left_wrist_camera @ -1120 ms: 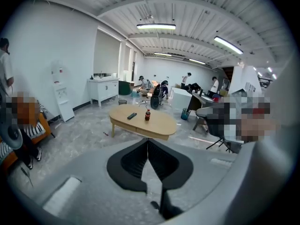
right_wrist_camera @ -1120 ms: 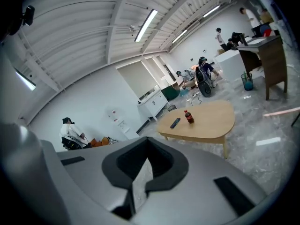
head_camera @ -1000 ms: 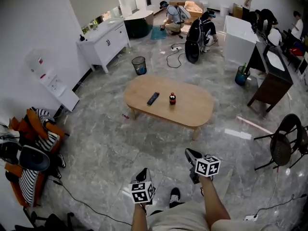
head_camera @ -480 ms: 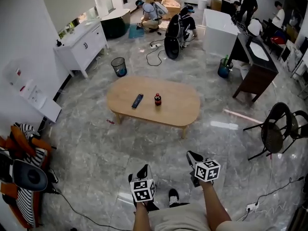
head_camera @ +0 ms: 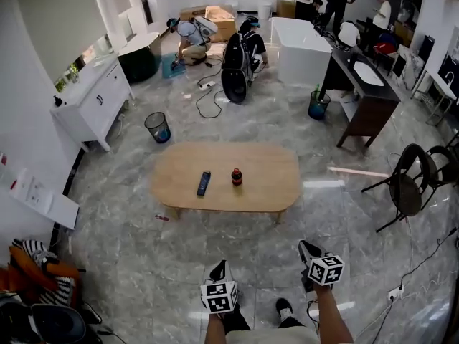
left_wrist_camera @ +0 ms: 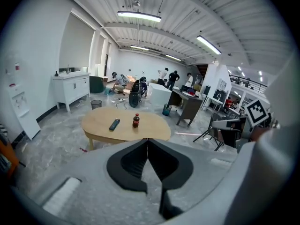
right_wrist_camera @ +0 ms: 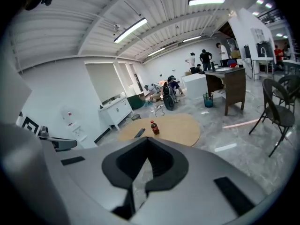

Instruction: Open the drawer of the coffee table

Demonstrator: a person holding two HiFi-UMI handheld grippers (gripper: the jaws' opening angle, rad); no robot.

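The oval wooden coffee table (head_camera: 258, 192) stands on the marble floor ahead of me, a black remote (head_camera: 204, 183) and a small dark bottle (head_camera: 236, 177) on its top. No drawer shows from here. My left gripper (head_camera: 218, 269) and right gripper (head_camera: 307, 249) hang low in the head view, well short of the table, both shut and empty. The left gripper view looks along the left gripper (left_wrist_camera: 148, 139) at the table (left_wrist_camera: 98, 125); the right gripper view looks along the right gripper (right_wrist_camera: 147, 140) at the same table (right_wrist_camera: 183, 128).
A white cabinet (head_camera: 93, 102) and a dark bin (head_camera: 157, 127) stand at the left, a dark desk (head_camera: 369, 99) and black chairs (head_camera: 409, 188) at the right. Several people work at the back. Clothes lie at the lower left. Cables trail across the floor.
The view has swung so the table sits more centred and square ahead. Both grippers have shifted right and slightly lower in the head view, still shut.
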